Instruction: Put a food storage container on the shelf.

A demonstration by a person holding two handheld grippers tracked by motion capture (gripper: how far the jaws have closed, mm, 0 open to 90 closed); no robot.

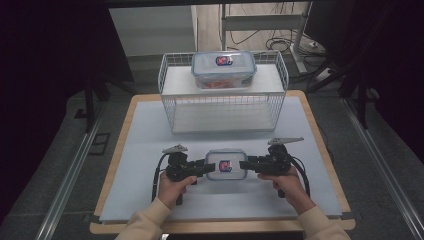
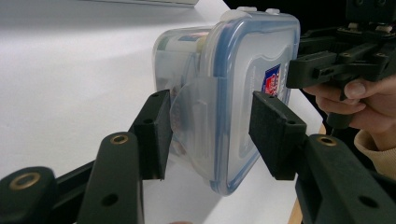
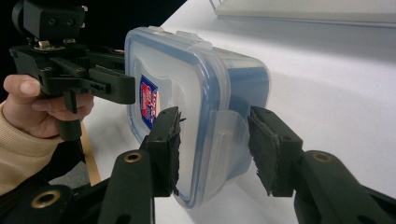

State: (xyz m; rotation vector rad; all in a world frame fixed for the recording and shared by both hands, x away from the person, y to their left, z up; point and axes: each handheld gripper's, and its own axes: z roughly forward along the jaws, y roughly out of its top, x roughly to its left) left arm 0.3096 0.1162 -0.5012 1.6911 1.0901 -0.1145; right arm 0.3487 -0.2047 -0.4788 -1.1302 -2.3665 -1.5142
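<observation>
I see the small plastic box point(image 1: 226, 164) w/ blue-edged lid on the white table point(image 1: 145, 150), between both grippers. Left gripper point(image 2: 210, 135) and right gripper point(image 3: 215, 149) each sit half open around an end clip; can't tell if pads press. Behind, a wire basket point(image 1: 170, 102) carries a 2nd box point(image 1: 223, 69) w/ something orange inside.

cream knit sleeves point(image 1: 150, 220), black grippers with brass-ringed screw holes, grey three-cornered top plates, black trailing cables
</observation>
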